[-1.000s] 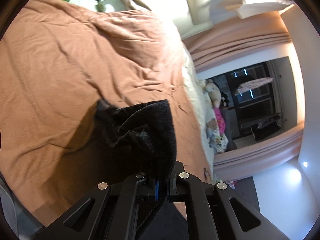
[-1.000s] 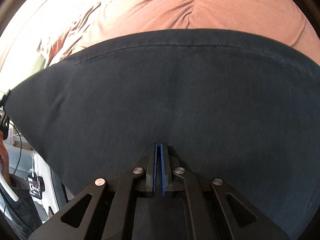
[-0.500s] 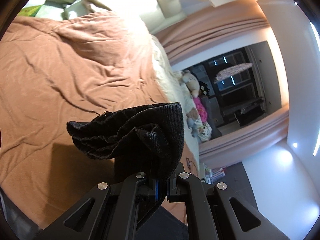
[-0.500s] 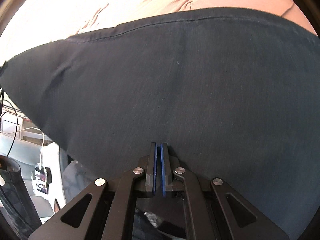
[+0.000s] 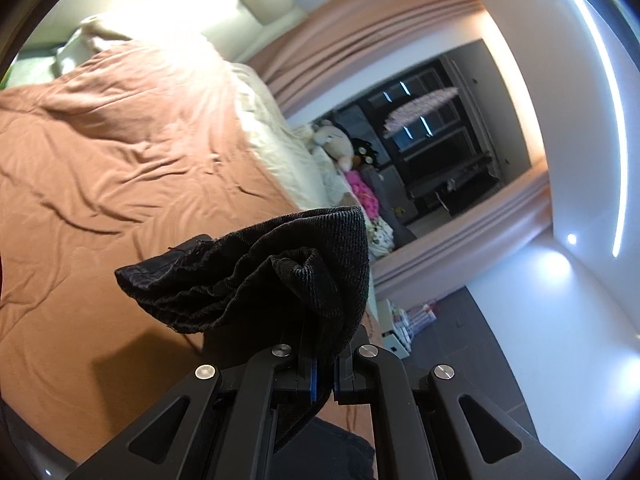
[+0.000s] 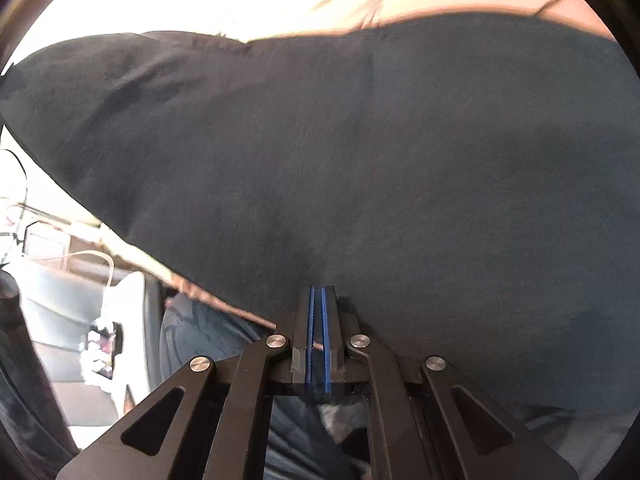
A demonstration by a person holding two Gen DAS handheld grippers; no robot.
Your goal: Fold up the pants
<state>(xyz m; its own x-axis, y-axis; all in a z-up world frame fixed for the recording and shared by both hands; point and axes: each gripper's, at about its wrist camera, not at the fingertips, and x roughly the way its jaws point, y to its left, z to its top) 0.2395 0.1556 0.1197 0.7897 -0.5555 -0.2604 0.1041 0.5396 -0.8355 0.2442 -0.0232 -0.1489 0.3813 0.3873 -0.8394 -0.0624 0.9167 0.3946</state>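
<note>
A: Left gripper (image 5: 324,364): what is it doing?
B: Its fingers are pinching a bunched edge of the dark pants (image 5: 280,268); the cloth is spilling toward 10 o'clock, lifted above the brown bedspread (image 5: 120,152).
A: Right gripper (image 6: 318,320)?
B: Blue pads are pressing together on the pants (image 6: 360,168), which are spreading wide and filling the view from 9 to 3 o'clock.
A: Any readable writing or brands?
B: I cannot make out any. Stuffed toys (image 5: 340,148) are sitting at 1 o'clock beside the bed, near pink curtains (image 5: 380,36).
</note>
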